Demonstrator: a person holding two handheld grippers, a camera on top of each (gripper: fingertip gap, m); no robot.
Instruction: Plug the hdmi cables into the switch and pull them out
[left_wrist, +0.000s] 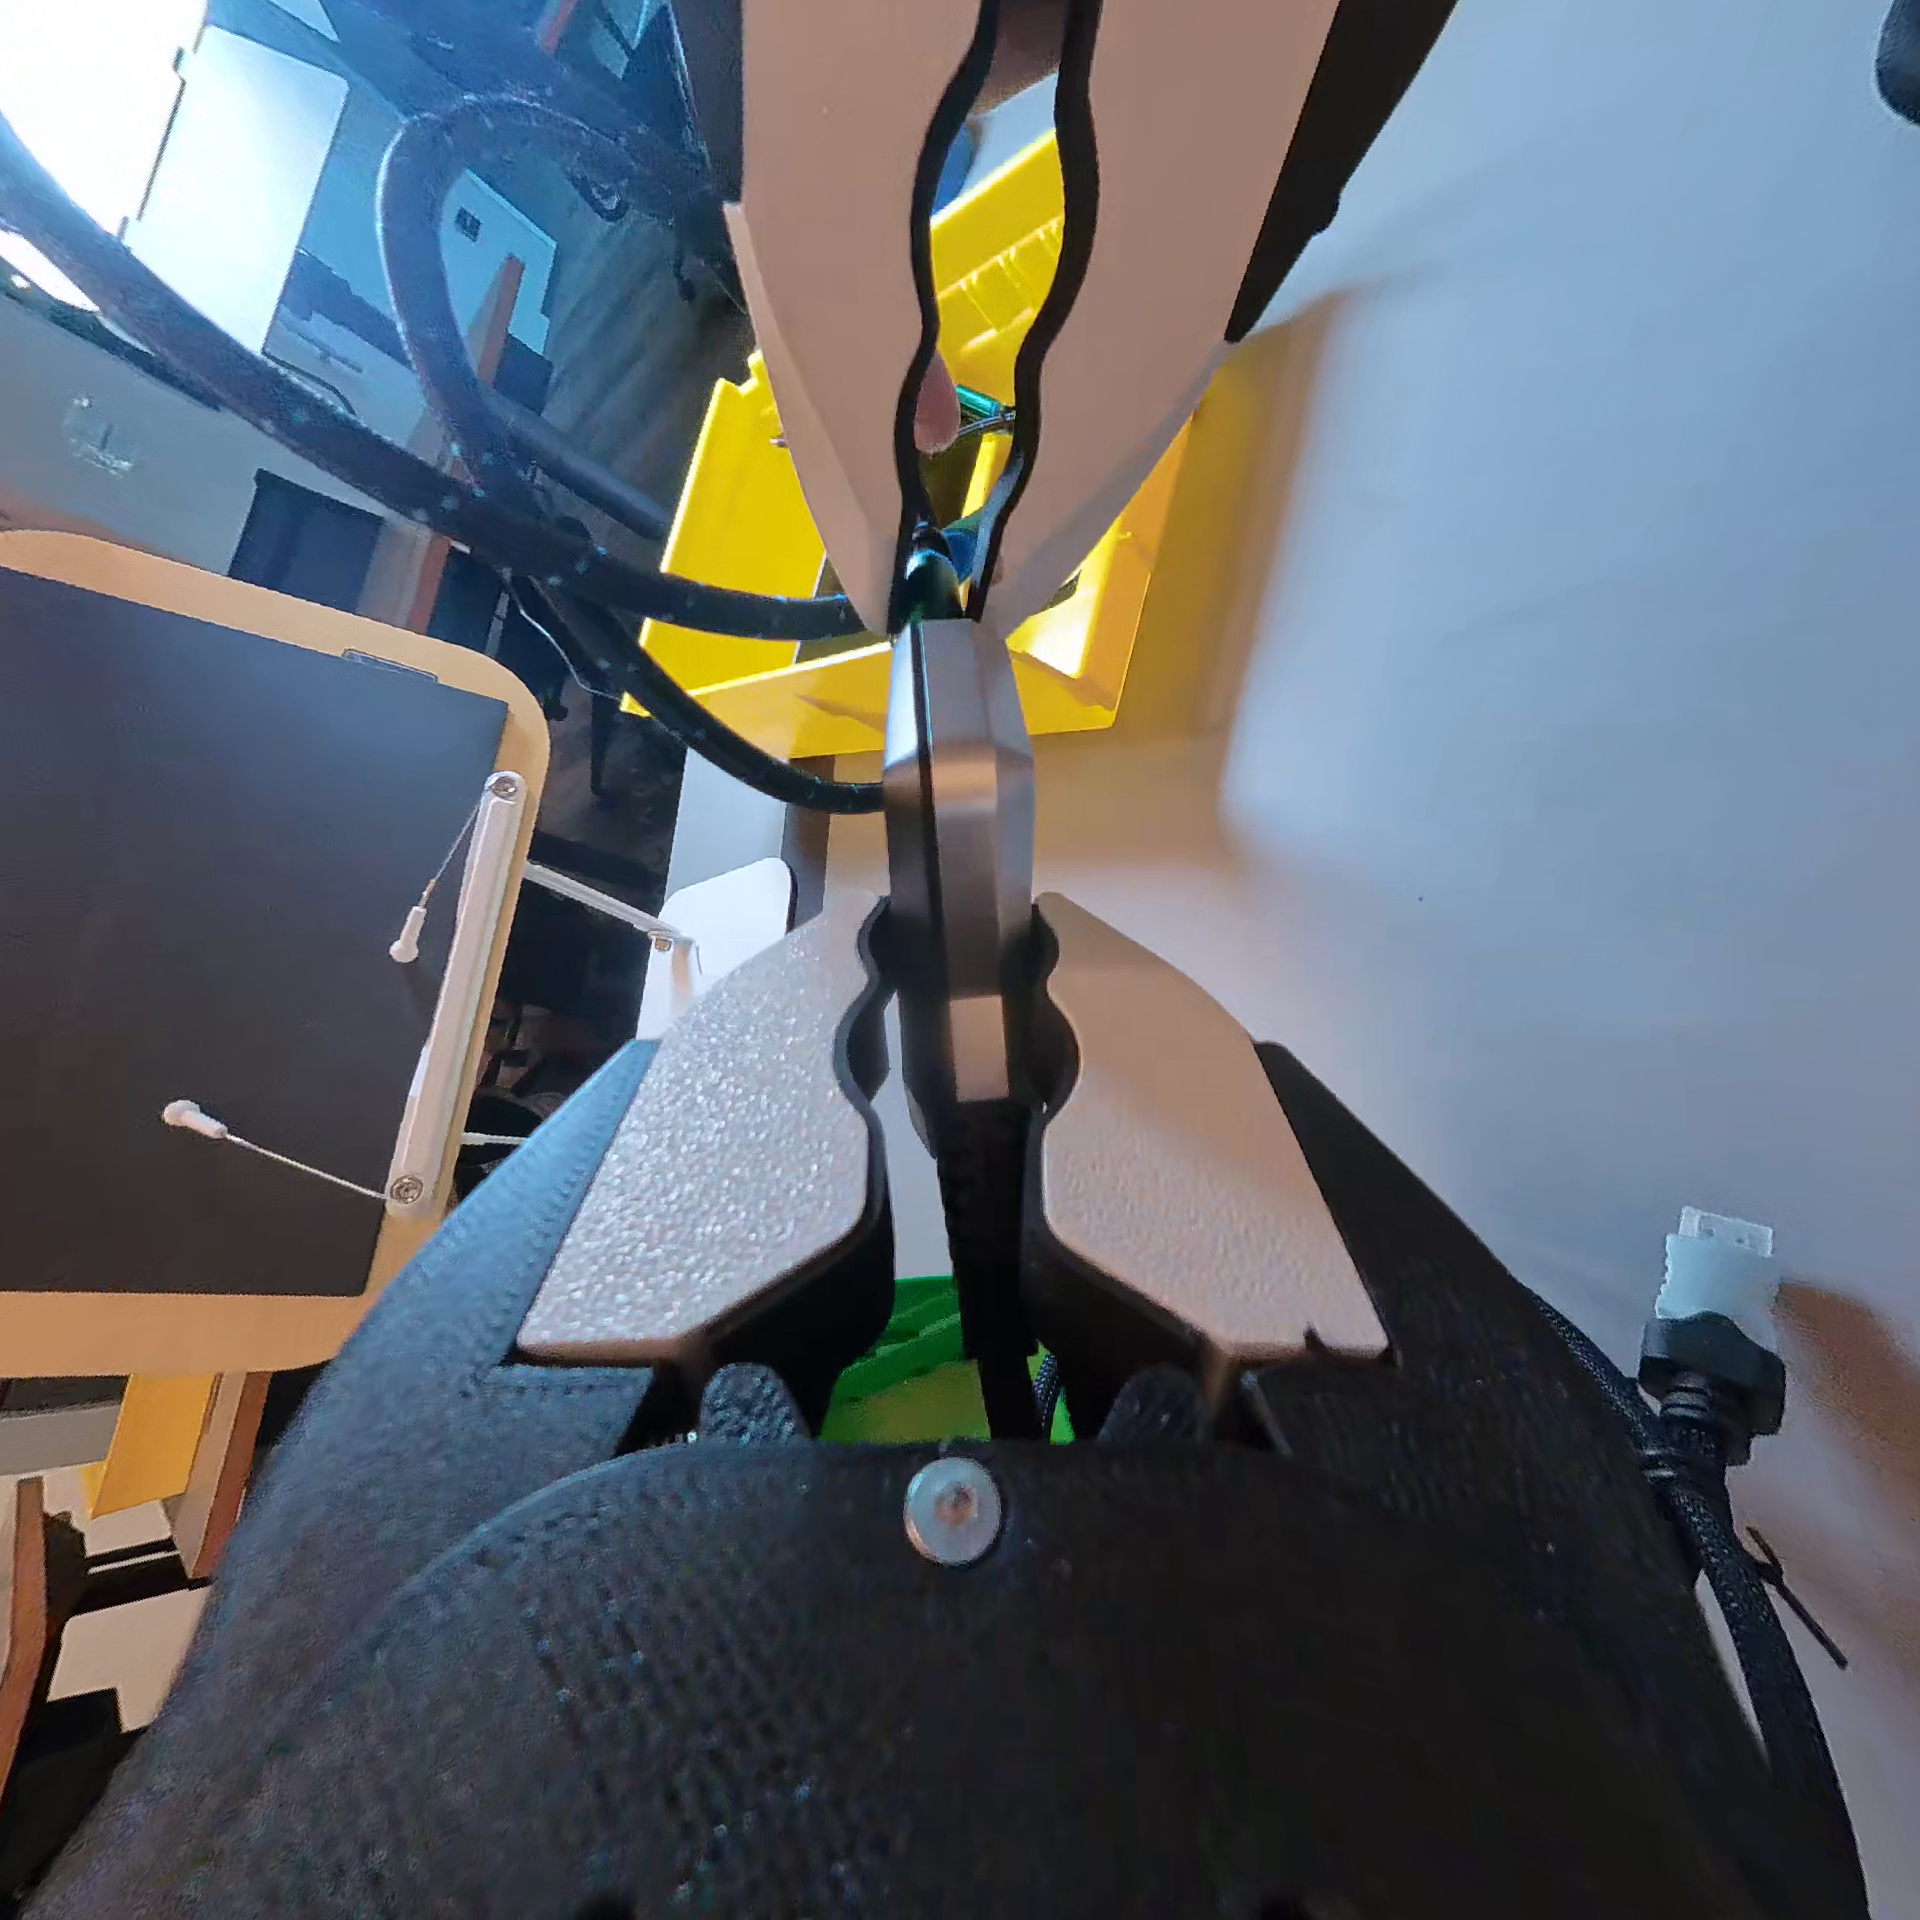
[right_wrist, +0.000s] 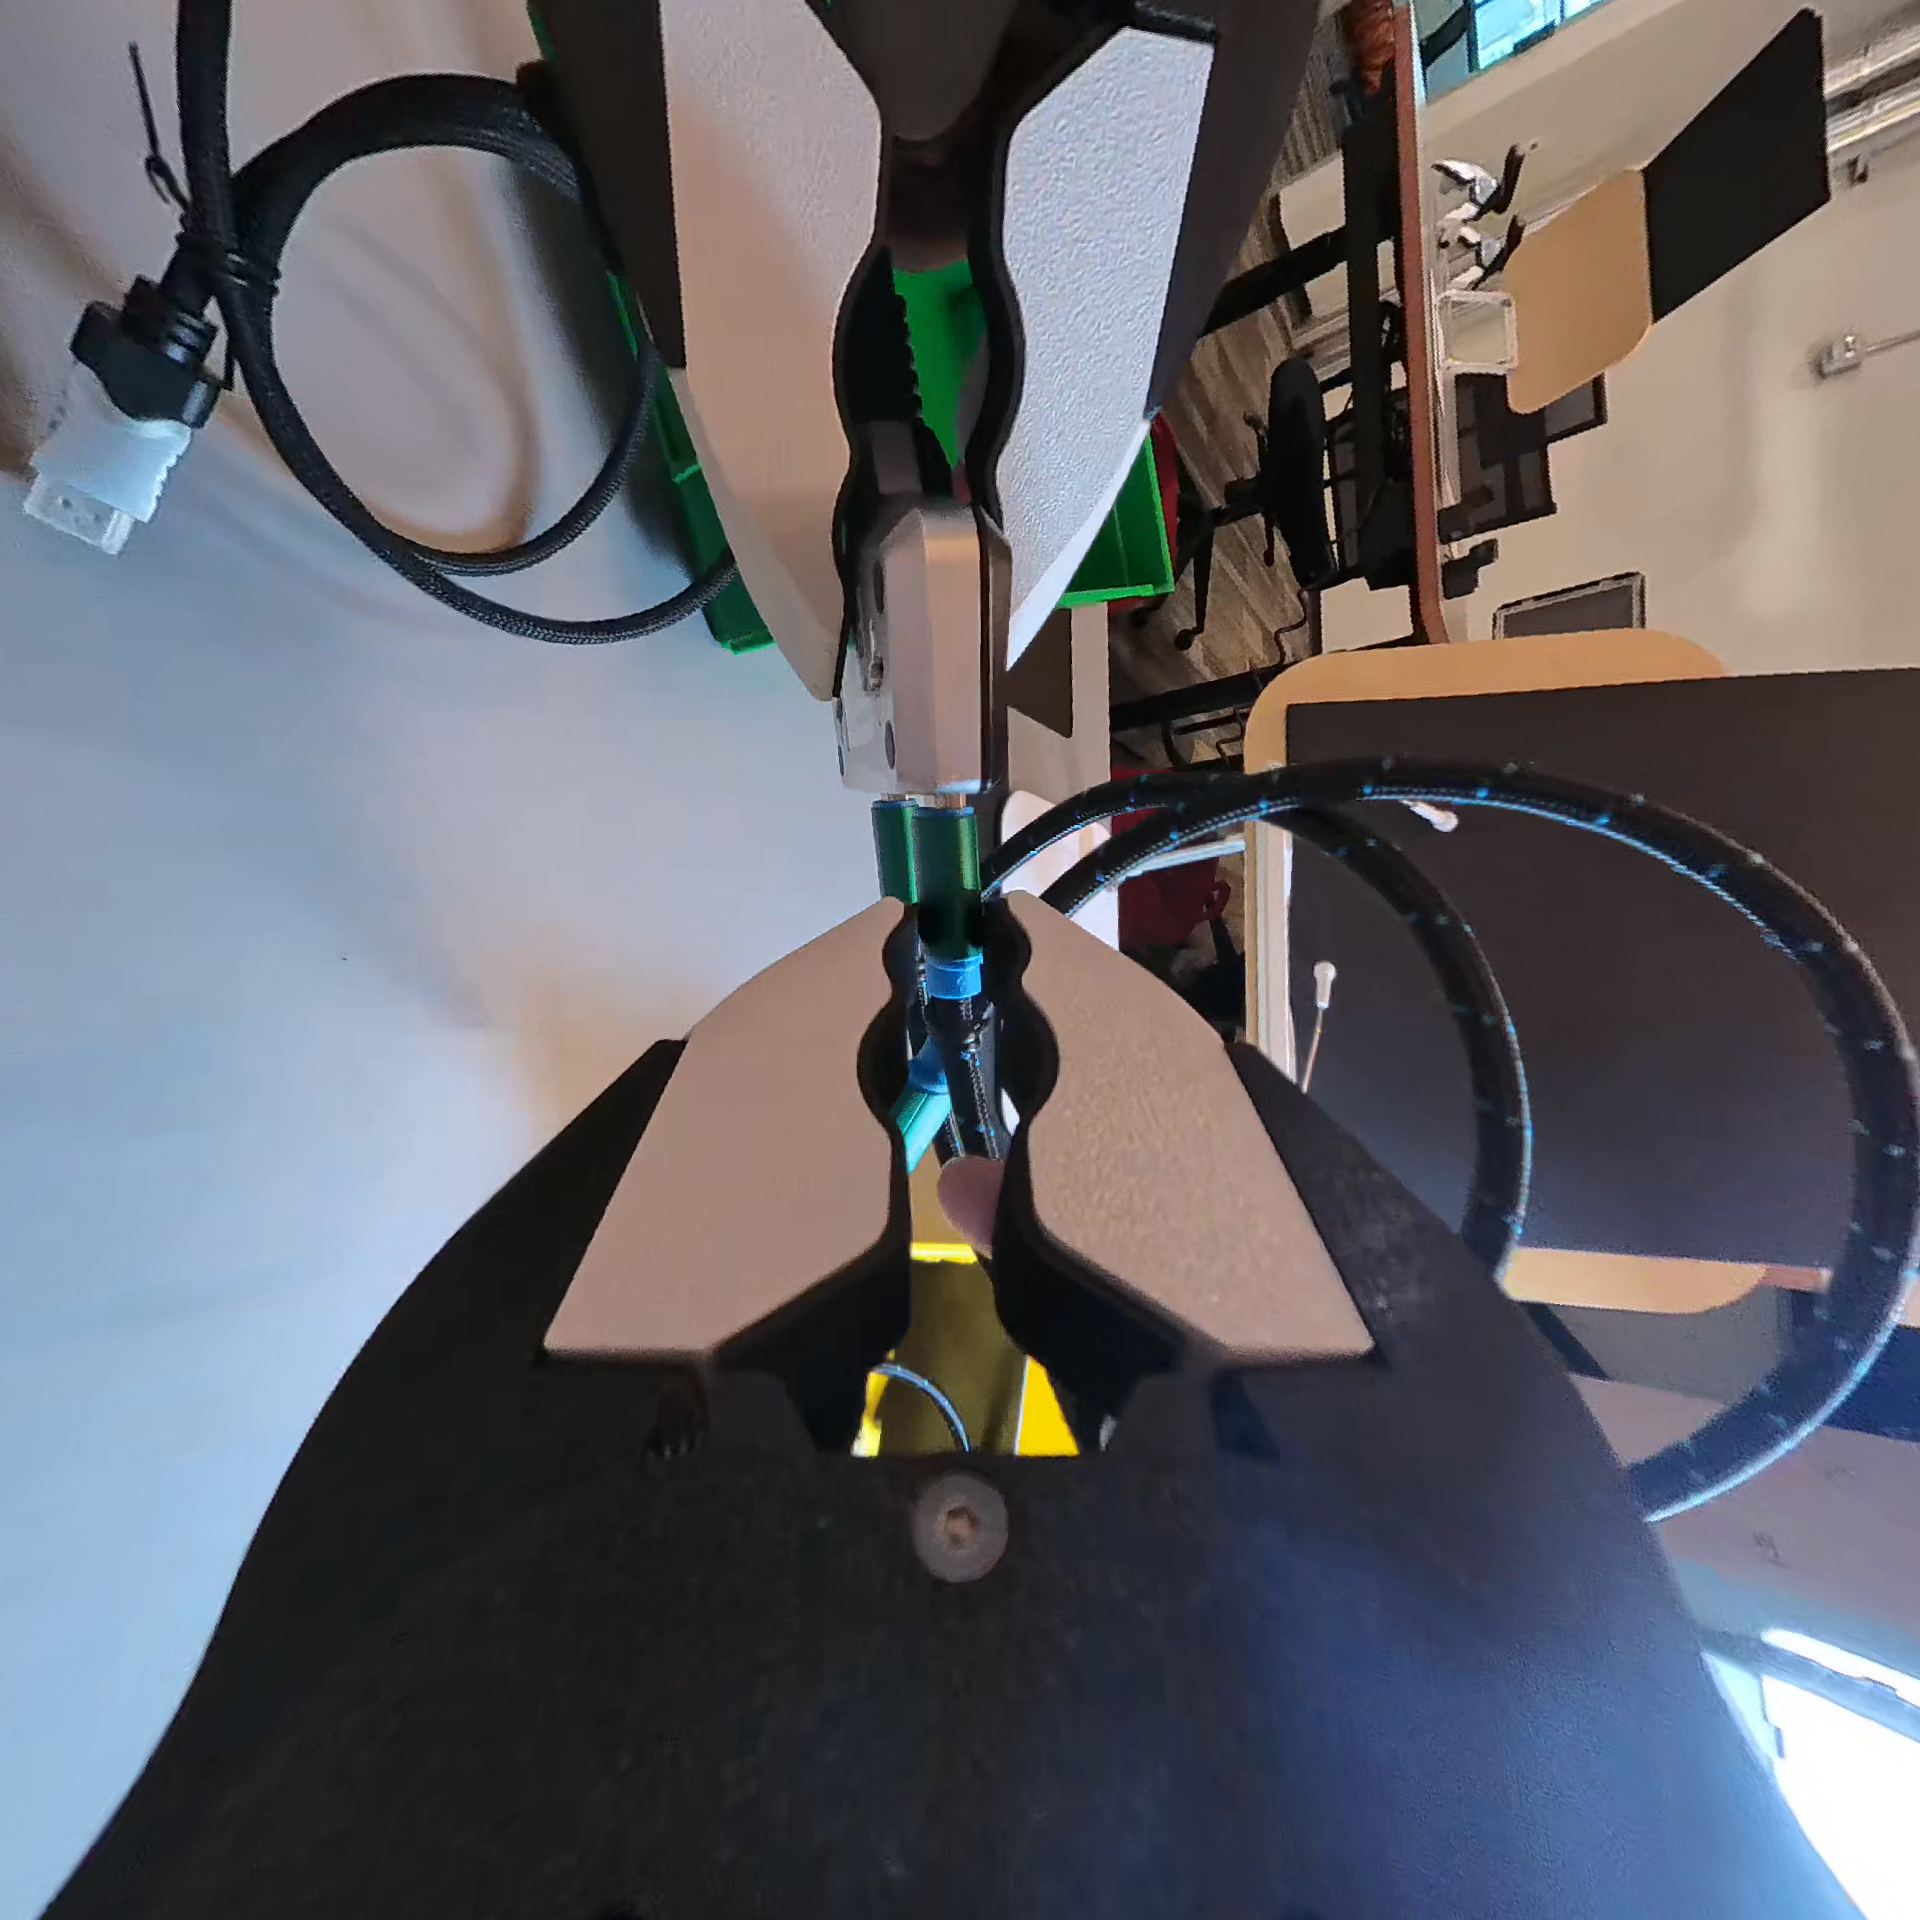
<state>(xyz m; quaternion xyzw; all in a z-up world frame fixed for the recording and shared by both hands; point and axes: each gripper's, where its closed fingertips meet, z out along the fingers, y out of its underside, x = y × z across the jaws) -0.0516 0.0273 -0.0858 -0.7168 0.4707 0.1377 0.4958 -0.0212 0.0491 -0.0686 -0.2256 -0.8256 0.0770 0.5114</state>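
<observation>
While both grippers face each other above the white table (right_wrist: 312, 935), status by item:

Switch: grey metal switch (left_wrist: 961, 862) held off the table, pinched edge-on by the left gripper (left_wrist: 956, 997); jaws pressed against its two flat faces.

Right gripper: right gripper (right_wrist: 951, 945) has its jaws nearly together, pinching the green plug (right_wrist: 948, 862) of a black braided cable w/ blue flecks (right_wrist: 1496, 997).

Plug vs port: green plug sits right at the switch's end face; silver tip looks partly in. Can't tell if fully seated or on its way out.

2nd plug: another green plug (right_wrist: 890, 847) sits just beside the first at the same face, prob. already in.

Spare cable: black braided cable w/ white connector (right_wrist: 104, 468) lies loose on the table, well apart from the switch. Not plugged.

Bins: yellow bin (left_wrist: 748, 540) behind right gripper, green bin (right_wrist: 1122, 540) behind left; not involved.

Done (judgement): at least one cable at the port, maybe two.

Left (judgement): confirm seating, then pull-outs; white-tipped cable untouched.
</observation>
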